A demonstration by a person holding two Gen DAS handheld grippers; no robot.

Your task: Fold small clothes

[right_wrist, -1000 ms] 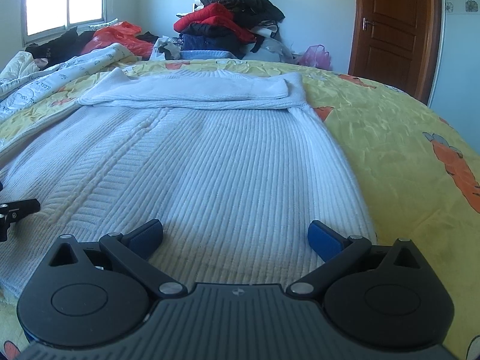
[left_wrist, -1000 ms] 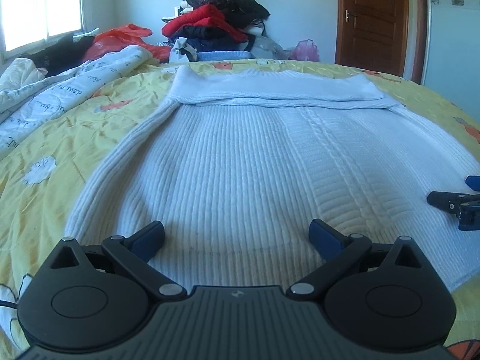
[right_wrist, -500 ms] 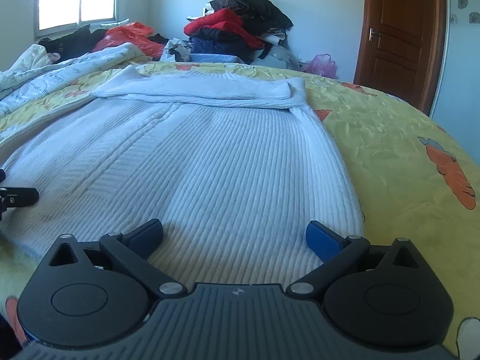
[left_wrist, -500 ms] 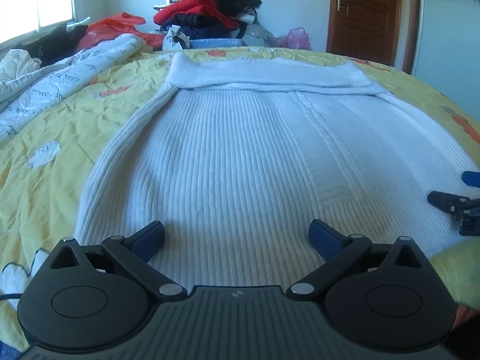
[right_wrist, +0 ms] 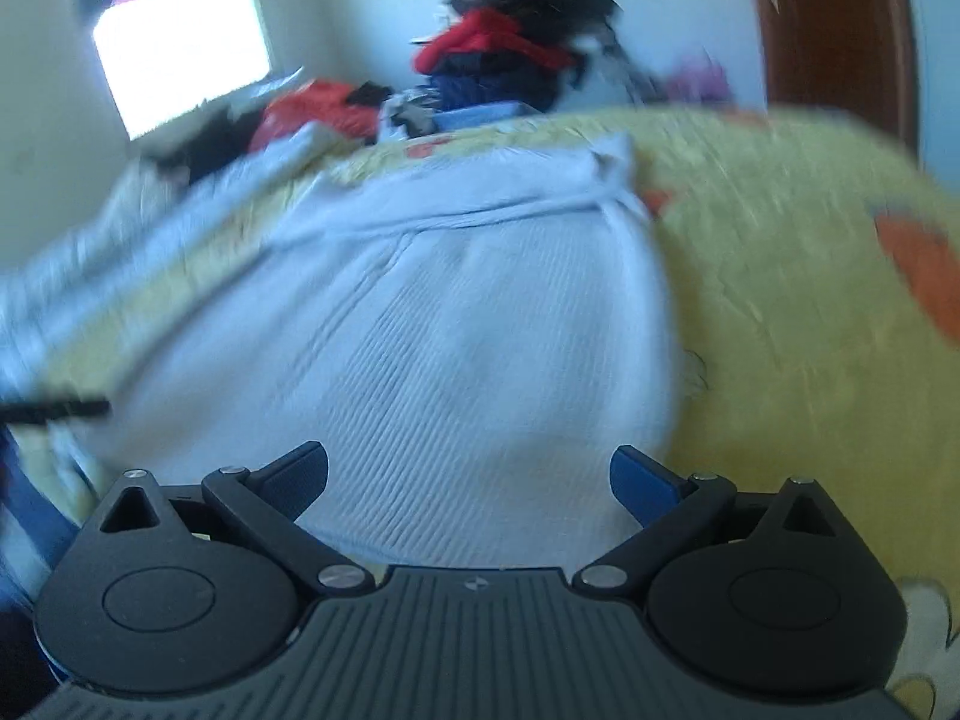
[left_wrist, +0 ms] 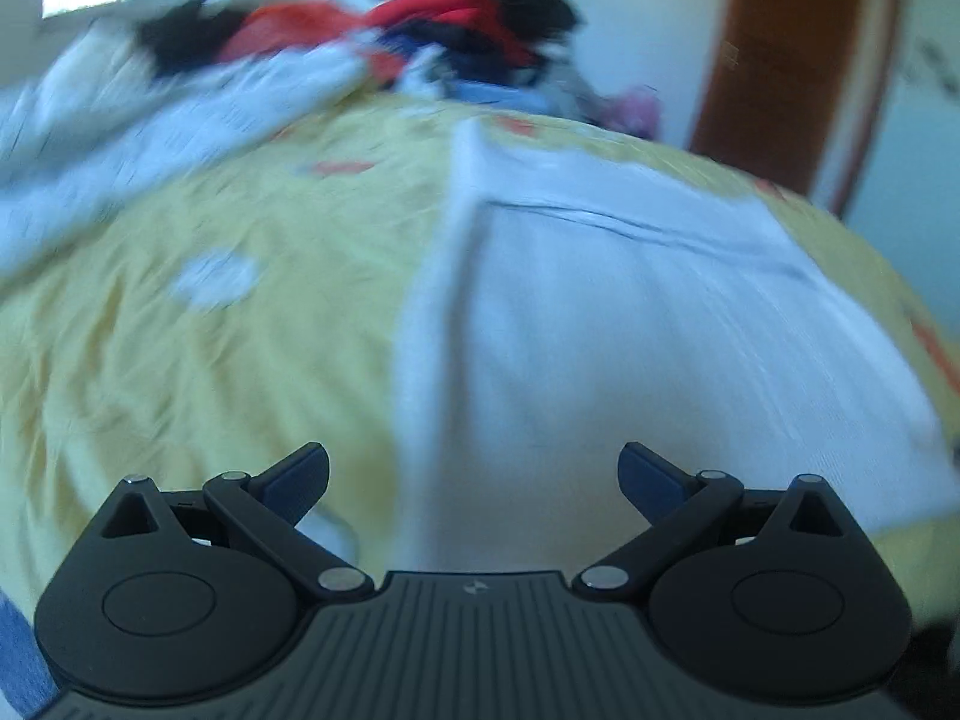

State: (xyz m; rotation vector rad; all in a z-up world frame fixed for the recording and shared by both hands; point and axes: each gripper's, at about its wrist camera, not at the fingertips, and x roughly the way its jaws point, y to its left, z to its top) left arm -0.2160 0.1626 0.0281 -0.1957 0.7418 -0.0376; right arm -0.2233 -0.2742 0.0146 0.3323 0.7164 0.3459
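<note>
White ribbed sweater (left_wrist: 660, 360), flat on yellow bedspread (left_wrist: 210, 372), far end folded over. Left gripper (left_wrist: 474, 471) and right gripper (right_wrist: 468, 471): both wide, empty, at its near hem. Both views blurred.

Pale walls (right_wrist: 360, 12). Bright window (right_wrist: 180, 54) far left. Brown door (left_wrist: 798, 60) right. Yellow bed (left_wrist: 180, 360); clothes pile (right_wrist: 516, 66) behind, blurred, probably against wall.

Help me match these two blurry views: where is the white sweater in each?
Left wrist: the sweater fills the centre and right, its left edge running up between the open fingers.
Right wrist: the sweater fills the centre and left, its right edge above the right finger.
Shared landmark: the clothes pile beyond the bed, upper centre in both.
</note>
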